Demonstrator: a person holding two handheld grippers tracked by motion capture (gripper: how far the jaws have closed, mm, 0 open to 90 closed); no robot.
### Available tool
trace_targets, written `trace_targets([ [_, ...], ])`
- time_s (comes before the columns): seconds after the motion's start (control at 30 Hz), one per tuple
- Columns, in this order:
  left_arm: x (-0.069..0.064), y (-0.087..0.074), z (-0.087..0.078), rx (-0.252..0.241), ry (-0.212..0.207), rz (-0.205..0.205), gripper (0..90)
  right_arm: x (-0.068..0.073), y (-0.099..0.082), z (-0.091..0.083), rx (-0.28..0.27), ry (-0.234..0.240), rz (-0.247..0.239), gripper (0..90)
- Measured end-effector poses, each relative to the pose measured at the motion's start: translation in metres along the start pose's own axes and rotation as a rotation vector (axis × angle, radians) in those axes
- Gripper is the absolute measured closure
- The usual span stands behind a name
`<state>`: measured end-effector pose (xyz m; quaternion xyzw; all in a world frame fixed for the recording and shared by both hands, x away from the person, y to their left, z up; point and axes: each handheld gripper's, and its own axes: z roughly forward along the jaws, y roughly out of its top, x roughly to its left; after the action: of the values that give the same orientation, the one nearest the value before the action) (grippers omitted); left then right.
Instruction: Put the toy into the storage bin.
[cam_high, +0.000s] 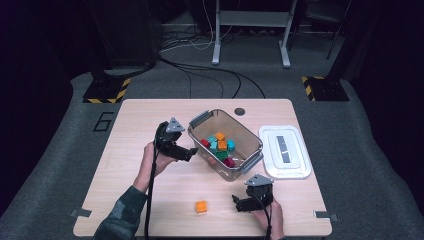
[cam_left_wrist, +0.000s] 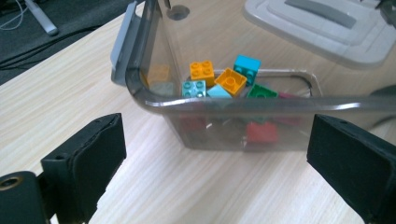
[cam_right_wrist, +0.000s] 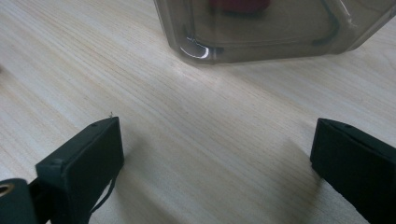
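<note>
Right gripper view, bin cropped, bricks inside blurred

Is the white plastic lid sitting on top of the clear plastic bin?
No, the white plastic lid lies flat on the wooden table beside the clear plastic bin, which stands open with coloured toy bricks inside.
</note>
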<state>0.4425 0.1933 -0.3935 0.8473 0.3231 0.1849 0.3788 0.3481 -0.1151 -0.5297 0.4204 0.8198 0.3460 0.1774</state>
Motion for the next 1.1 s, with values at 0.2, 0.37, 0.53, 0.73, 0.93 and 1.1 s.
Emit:
trace_targets([
  [0.2, -0.014, -0.014, -0.011, -0.002, -0.016, 0.027, 3.0, 0.000, 0.000, 0.000, 0.000, 0.000, 0.001, 1.8],
  [0.37, -0.025, -0.027, -0.014, 0.010, -0.023, 0.041, 3.1, 0.000, 0.000, 0.000, 0.000, 0.000, -0.001, 1.8],
  [0.53, -0.030, -0.041, -0.014, 0.028, -0.020, 0.039, 3.3, 0.000, 0.000, 0.000, 0.000, 0.000, 0.000, 1.8],
  [0.73, -0.036, -0.055, -0.017, 0.042, -0.033, 0.032, 3.8, 0.000, 0.000, 0.000, 0.000, 0.000, -0.001, 1.8],
  [0.93, -0.043, -0.071, -0.017, 0.048, -0.031, 0.012, 3.7, 0.000, 0.000, 0.000, 0.000, -0.002, 0.001, 1.8],
  [1.1, -0.054, -0.083, -0.010, 0.072, -0.051, 0.012, 3.7, 0.000, 0.000, 0.000, 0.000, -0.002, 0.001, 1.7],
])
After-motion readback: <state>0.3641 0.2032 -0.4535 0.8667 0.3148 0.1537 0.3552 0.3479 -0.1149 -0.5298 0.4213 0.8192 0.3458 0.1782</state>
